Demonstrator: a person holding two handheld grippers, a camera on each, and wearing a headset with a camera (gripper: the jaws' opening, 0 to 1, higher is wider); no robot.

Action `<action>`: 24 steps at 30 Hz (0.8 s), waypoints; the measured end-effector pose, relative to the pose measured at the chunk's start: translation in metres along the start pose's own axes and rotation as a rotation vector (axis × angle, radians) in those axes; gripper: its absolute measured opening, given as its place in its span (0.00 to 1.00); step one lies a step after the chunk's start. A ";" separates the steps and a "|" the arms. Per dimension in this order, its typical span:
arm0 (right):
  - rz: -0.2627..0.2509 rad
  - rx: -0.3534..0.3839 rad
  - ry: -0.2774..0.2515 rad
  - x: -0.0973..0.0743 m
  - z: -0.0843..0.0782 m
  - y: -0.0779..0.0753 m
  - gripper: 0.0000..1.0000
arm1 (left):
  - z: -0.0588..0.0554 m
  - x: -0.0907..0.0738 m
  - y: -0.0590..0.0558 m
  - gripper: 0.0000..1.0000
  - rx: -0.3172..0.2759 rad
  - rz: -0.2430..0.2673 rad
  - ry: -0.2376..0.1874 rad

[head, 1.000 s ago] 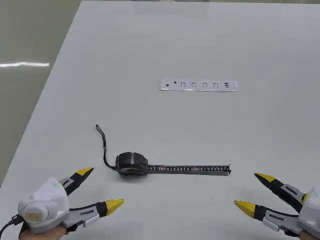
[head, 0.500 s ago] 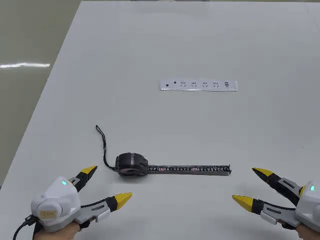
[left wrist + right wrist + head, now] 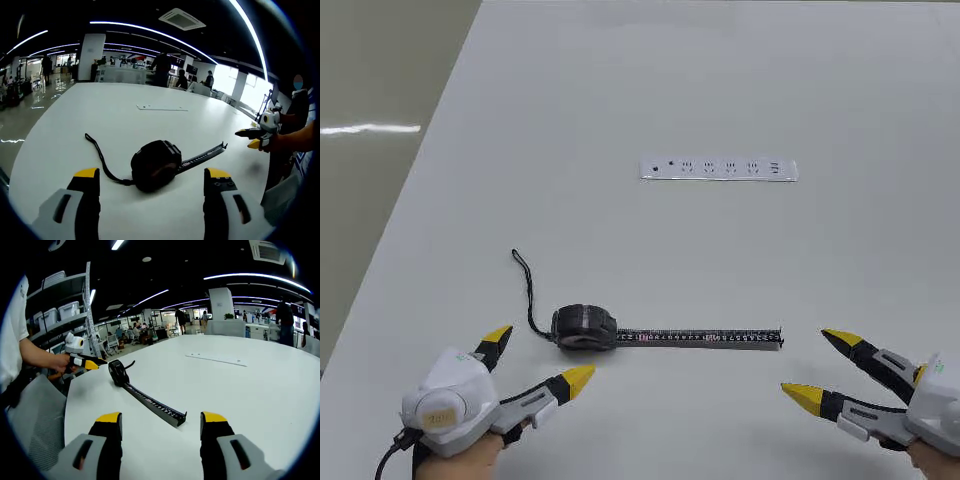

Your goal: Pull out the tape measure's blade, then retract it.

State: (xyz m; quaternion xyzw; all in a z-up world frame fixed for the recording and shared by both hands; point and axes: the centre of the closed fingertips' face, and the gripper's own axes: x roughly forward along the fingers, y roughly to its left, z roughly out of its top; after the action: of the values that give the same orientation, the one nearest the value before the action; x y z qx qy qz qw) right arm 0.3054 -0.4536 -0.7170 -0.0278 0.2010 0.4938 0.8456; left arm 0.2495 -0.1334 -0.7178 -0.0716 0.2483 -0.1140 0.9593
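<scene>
Black round-cased tape measure (image 3: 584, 327) lies on the white tabletop (image 3: 720, 80), blade out, on the person's side of the flat white power strip (image 3: 718, 170). The left hand-held gripper (image 3: 539, 354) and right hand-held gripper (image 3: 815, 363) hover nearer still, both spread wide, gripping nothing.

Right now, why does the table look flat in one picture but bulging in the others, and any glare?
Head view: even light, straight table edges, sharp tape measure, one glare streak on the floor. Left gripper view: the fisheye lens bows the table and ceiling lights; windows blown out. Right gripper view: same bowing, blade sharp.
</scene>
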 end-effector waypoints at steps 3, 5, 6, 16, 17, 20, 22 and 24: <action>0.001 0.000 -0.002 0.002 0.001 0.000 0.63 | 0.001 0.003 0.001 0.85 -0.012 0.017 -0.004; -0.001 0.001 -0.002 0.003 0.002 -0.001 0.63 | 0.001 0.005 0.000 0.85 -0.018 0.029 -0.002; -0.002 0.001 -0.005 0.003 0.003 -0.002 0.63 | 0.000 0.007 0.000 0.85 -0.021 0.034 0.006; 0.007 -0.010 0.008 0.007 0.002 -0.005 0.63 | -0.005 0.016 -0.004 0.86 -0.039 0.070 0.021; 0.009 -0.010 0.009 0.008 0.001 -0.005 0.63 | -0.005 0.017 -0.004 0.86 -0.042 0.074 0.022; 0.013 -0.011 0.016 0.009 -0.002 -0.007 0.63 | -0.004 0.019 -0.007 0.86 -0.049 0.086 0.023; 0.015 -0.010 0.018 0.009 -0.003 -0.008 0.63 | -0.004 0.020 -0.006 0.86 -0.048 0.101 0.022; 0.015 -0.010 0.018 0.010 -0.003 -0.008 0.63 | -0.003 0.021 -0.006 0.87 -0.051 0.111 0.017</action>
State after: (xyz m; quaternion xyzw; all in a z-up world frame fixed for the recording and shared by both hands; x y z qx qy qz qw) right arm 0.3158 -0.4499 -0.7248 -0.0351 0.2065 0.5010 0.8397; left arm 0.2647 -0.1446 -0.7286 -0.0811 0.2627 -0.0548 0.9599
